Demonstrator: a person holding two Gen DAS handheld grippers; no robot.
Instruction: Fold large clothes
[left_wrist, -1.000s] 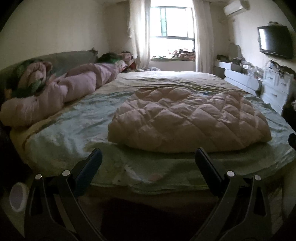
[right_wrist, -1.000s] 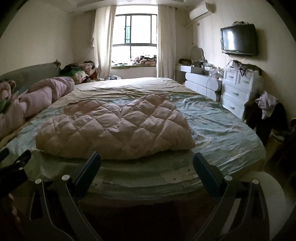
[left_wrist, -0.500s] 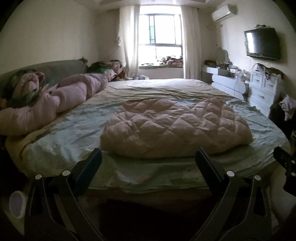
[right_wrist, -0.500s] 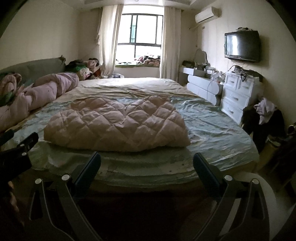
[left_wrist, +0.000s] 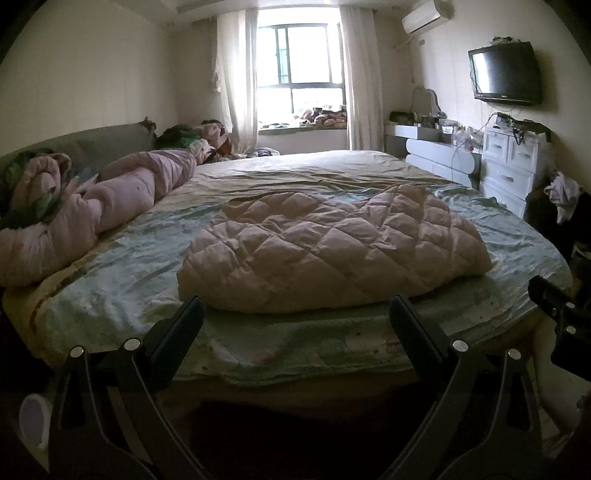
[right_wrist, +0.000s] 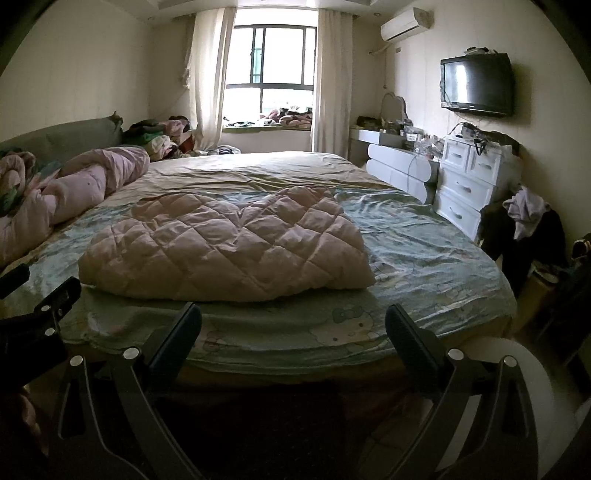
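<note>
A folded pink quilted garment (left_wrist: 325, 251) (right_wrist: 229, 243) lies on the bed (left_wrist: 110, 291) (right_wrist: 424, 266), near its foot end. My left gripper (left_wrist: 295, 325) is open, held off the foot of the bed, below and short of the garment. The right gripper (right_wrist: 293, 328) is also open with nothing between its fingers, likewise back from the bed's edge. Each gripper shows at the side of the other's view: the right one (left_wrist: 557, 314) and the left one (right_wrist: 44, 310).
A rolled pink duvet (left_wrist: 110, 195) (right_wrist: 74, 188) lies along the bed's left side by a grey headboard (left_wrist: 92, 144). White drawers (right_wrist: 472, 184) and a wall TV (right_wrist: 476, 85) stand on the right, with clothes over a dark chair (right_wrist: 528, 221). A white round object (right_wrist: 517, 391) sits at lower right.
Both grippers have drawn back and risen from the bed, so the garment looks smaller and more of the room shows. The garment has not moved. Both stay open.
</note>
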